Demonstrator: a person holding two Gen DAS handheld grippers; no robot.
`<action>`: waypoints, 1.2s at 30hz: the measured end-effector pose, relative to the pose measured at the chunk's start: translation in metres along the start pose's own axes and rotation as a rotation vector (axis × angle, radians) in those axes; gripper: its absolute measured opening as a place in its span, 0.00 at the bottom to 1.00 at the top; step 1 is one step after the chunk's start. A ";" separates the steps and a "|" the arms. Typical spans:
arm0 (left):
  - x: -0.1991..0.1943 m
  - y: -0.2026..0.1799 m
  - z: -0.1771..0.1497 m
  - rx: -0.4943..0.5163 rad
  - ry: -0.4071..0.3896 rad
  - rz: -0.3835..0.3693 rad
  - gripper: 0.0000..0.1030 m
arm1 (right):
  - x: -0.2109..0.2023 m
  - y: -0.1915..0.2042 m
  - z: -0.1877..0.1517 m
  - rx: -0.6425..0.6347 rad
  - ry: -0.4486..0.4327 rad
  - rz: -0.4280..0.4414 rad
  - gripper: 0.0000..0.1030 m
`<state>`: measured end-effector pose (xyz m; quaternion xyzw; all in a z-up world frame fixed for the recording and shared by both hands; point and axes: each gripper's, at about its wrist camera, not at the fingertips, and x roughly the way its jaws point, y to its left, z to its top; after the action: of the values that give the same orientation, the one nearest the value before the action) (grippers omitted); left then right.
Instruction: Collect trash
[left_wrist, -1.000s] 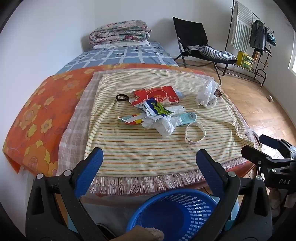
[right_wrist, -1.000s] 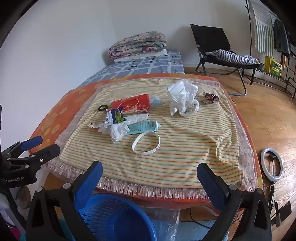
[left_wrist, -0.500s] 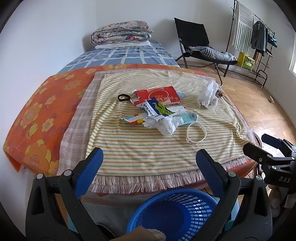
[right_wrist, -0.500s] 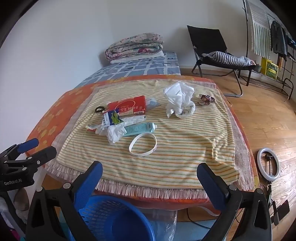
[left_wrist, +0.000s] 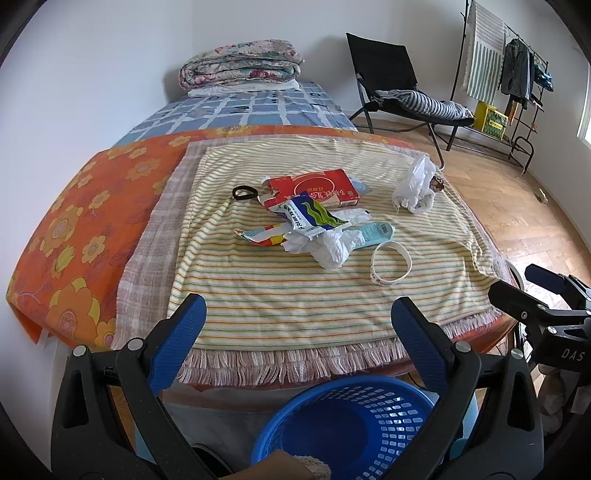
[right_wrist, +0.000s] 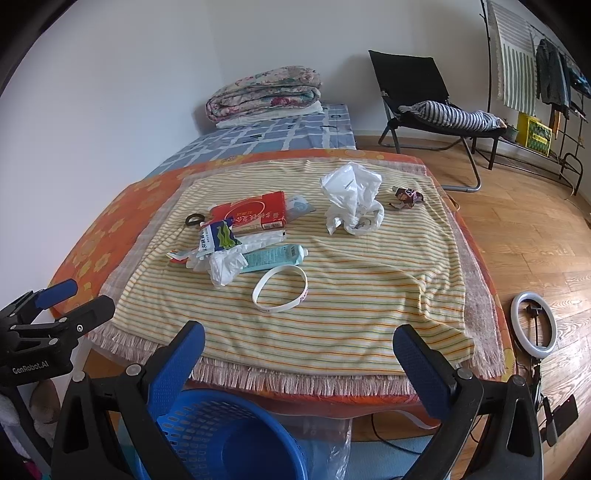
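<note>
Both grippers hang off the near edge of the table, fingers spread wide, holding nothing: left gripper (left_wrist: 293, 325), right gripper (right_wrist: 299, 349). Blue basket (left_wrist: 347, 417) sits below the table edge at 6 o'clock. The trash lies on the striped cloth (right_wrist: 354, 295): red box (right_wrist: 255, 214), green snack wrapper (right_wrist: 218, 238), crumpled white bag (right_wrist: 351, 199) at 1 o'clock, white band (right_wrist: 280, 283) nearest.
</note>
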<state>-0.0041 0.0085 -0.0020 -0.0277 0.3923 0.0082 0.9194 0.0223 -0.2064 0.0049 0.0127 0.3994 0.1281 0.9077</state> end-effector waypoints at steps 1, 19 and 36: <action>0.000 0.000 0.000 0.000 0.000 0.000 0.99 | 0.000 0.000 0.000 0.000 0.000 -0.001 1.00; 0.001 0.000 -0.002 0.002 0.004 -0.001 0.99 | 0.002 -0.002 -0.001 0.003 0.006 -0.004 1.00; 0.002 0.000 -0.002 0.000 0.010 0.001 0.99 | 0.005 -0.004 -0.004 0.010 0.017 -0.009 1.00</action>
<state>-0.0041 0.0086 -0.0047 -0.0274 0.3967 0.0084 0.9175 0.0241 -0.2091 -0.0020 0.0144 0.4077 0.1220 0.9048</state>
